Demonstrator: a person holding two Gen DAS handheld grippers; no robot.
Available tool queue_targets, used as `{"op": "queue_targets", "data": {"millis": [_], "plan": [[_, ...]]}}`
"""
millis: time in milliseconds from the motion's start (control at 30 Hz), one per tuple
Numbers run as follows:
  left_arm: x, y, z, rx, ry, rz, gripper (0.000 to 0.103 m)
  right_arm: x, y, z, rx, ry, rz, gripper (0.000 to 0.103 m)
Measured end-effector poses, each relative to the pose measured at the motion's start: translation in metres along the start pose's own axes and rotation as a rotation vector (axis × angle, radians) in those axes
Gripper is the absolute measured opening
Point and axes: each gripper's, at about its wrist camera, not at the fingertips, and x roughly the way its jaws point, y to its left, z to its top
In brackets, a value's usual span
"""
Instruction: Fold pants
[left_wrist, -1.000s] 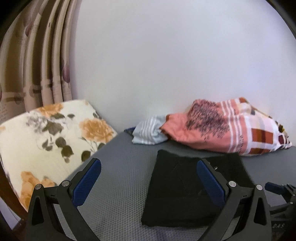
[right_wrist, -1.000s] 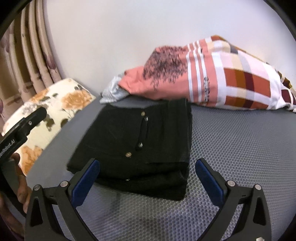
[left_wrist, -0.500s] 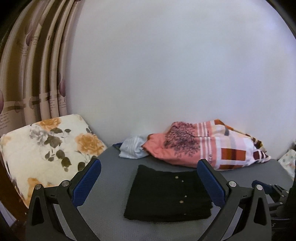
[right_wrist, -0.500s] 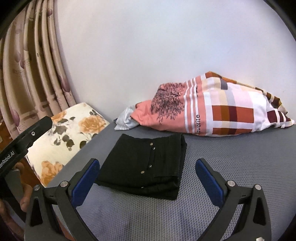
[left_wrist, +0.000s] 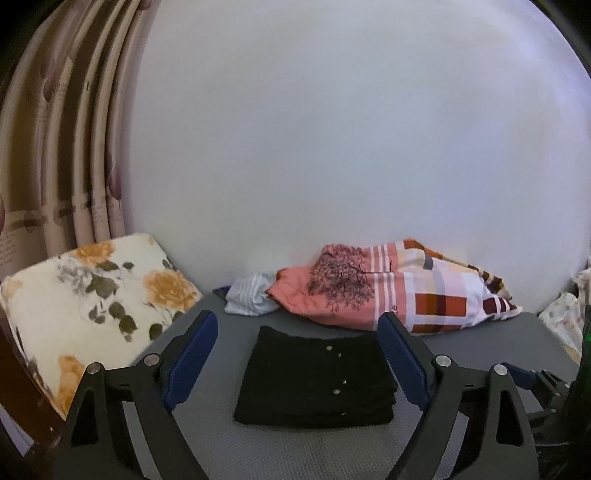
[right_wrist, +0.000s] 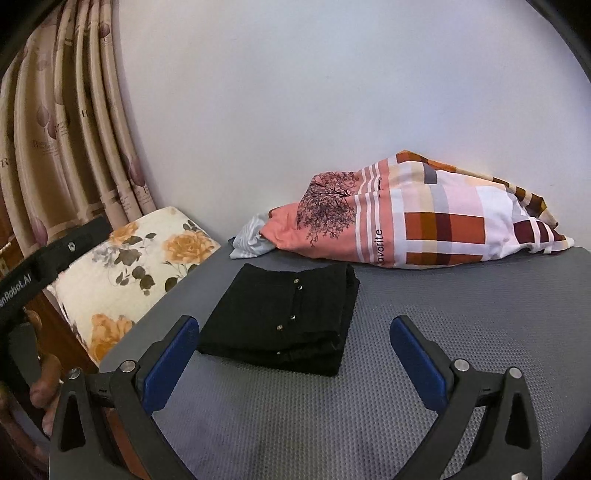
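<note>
Far left: hung a curtain (left_wrist: 66, 155), with a flowered cushion (left_wrist: 92, 295) propped below it at the edge of the grey mat (right_wrist: 443, 332).

Left tongs (left_wrist: 297, 354): spread, nothing between the blue pads (left_wrist: 192, 354); jaws had just been closing a little, on air only. Hovered short of the cloth, touching nothing.

Centre: lay the black pants (left_wrist: 317, 380), already folded into a flat square stack on the mat, a row of small metal buttons (right_wrist: 291, 316) running up the top layer. Apart from both tongs. Fold judged done, or nearly so.

Handling, as a judgement: light, soft, limp cloth; several layers likely to slide over one another and sag if lifted by one corner. Nothing fragile, not slippery on the textured mat. Best taken at the thick folded edge nearest the right tongs, pinching all layers together, or at two near corners at once; better kept clear of the buttons.

Right tongs (right_wrist: 295, 362): spread wide, empty, held above the mat just short of the stack.

Behind and right: rested a striped cloth (right_wrist: 251, 240) and a pink checked pillow (right_wrist: 424, 229) against the wall.
</note>
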Motion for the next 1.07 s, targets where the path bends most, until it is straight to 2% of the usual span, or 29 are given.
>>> {"op": "queue_targets", "data": {"millis": [67, 367, 533, 767, 933, 1067], "plan": [[-0.006, -0.002, 0.002, 0.004, -0.008, 0.004, 0.095, -0.004, -0.001, -0.002, 0.001, 0.000, -0.005, 0.103], [-0.028, -0.008, 0.010, 0.033, -0.054, 0.018, 0.103, -0.020, -0.004, -0.002, 0.003, -0.015, -0.009, 0.103], [-0.034, -0.010, 0.011, 0.047, -0.066, 0.022, 0.103, -0.027, 0.000, -0.001, -0.011, -0.029, -0.006, 0.103], [-0.034, -0.008, 0.010, 0.039, -0.041, -0.004, 0.103, -0.030, 0.006, 0.000, -0.030, -0.033, -0.003, 0.103], [-0.030, -0.006, 0.007, 0.042, -0.048, 0.024, 0.103, -0.028, 0.011, -0.002, -0.040, -0.020, -0.003, 0.103], [-0.026, -0.001, 0.007, 0.020, -0.028, 0.001, 0.103, -0.026, 0.016, -0.005, -0.046, -0.008, 0.000, 0.103]]}}
